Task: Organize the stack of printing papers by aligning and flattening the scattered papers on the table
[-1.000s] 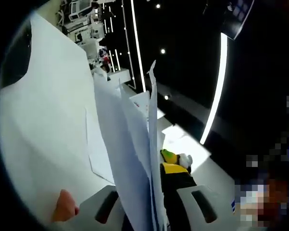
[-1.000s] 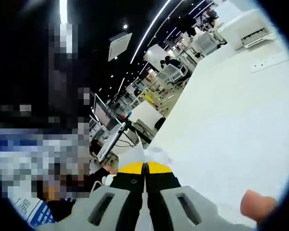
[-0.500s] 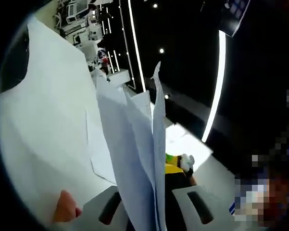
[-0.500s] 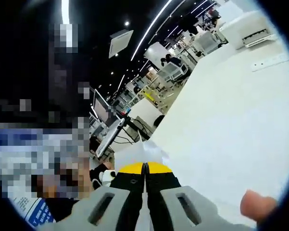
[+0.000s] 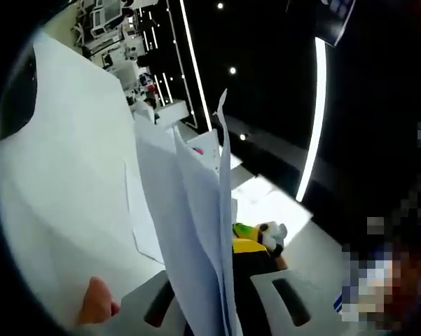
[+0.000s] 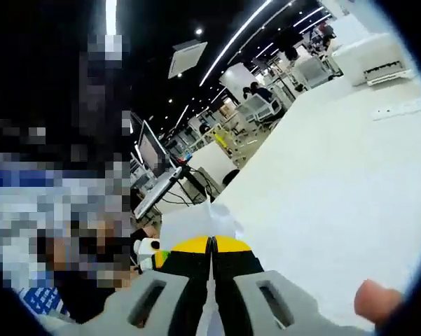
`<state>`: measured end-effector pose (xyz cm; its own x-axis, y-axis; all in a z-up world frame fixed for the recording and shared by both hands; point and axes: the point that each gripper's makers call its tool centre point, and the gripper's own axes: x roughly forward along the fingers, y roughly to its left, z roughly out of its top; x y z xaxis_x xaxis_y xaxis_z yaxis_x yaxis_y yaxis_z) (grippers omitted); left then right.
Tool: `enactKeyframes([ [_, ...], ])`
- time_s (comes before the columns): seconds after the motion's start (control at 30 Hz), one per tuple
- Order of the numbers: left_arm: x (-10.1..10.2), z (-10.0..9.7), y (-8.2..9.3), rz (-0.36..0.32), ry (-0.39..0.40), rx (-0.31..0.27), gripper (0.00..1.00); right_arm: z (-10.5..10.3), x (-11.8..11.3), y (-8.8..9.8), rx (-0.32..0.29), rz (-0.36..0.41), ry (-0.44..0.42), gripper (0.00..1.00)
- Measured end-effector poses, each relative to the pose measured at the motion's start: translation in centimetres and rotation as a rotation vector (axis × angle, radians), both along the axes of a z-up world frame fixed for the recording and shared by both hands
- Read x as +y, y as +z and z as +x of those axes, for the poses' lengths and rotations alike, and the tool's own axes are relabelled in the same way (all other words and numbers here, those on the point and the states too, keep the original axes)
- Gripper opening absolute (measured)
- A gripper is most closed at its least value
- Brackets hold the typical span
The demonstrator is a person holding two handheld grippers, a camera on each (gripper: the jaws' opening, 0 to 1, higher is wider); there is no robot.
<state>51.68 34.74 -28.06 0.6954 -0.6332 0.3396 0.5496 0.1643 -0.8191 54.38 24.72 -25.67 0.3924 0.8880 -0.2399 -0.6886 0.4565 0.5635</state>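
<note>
Left gripper (image 5: 217,308) pinches the papers (image 5: 196,231), held up on edge above the table (image 5: 63,175). Right gripper (image 6: 211,252) squeezes them too. Their edges fan apart, so a loose sheet could slip out.

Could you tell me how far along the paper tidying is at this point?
Done: several papers are gathered into a bunch. In hand: both tools grip it on edge, the left tool and the right tool each shut on the sheets. Left: the top edges are uneven, a sheet lies on the white table, and the bunch is not laid flat.
</note>
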Motion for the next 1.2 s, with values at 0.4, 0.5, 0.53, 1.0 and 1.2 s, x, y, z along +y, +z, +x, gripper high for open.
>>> enactKeyframes([
  [0.4, -0.1, -0.1, 0.0, -0.003, 0.008, 0.001, 0.06, 0.2, -2.3, 0.7, -0.3, -0.142, -0.001, 0.19],
  [0.5, -0.1, -0.2, 0.0, -0.002, 0.007, 0.0, 0.06, 1.2, -4.4, 0.7, -0.357, -0.195, -0.033, 0.21],
  [0.53, 0.0, -0.1, 0.0, -0.003, 0.006, 0.0, 0.06, 1.4, -5.0, 0.6, -0.374, -0.209, -0.035, 0.22],
  [1.0, -0.4, -0.5, 0.2, -0.009, -0.007, -0.01, 0.06, 3.3, -12.1, 0.0, -0.592, -0.388, -0.1, 0.59],
  [1.2, -0.5, -0.7, 0.4, -0.014, -0.012, -0.014, 0.06, 3.6, -15.3, -0.2, -0.588, -0.397, -0.146, 0.76],
])
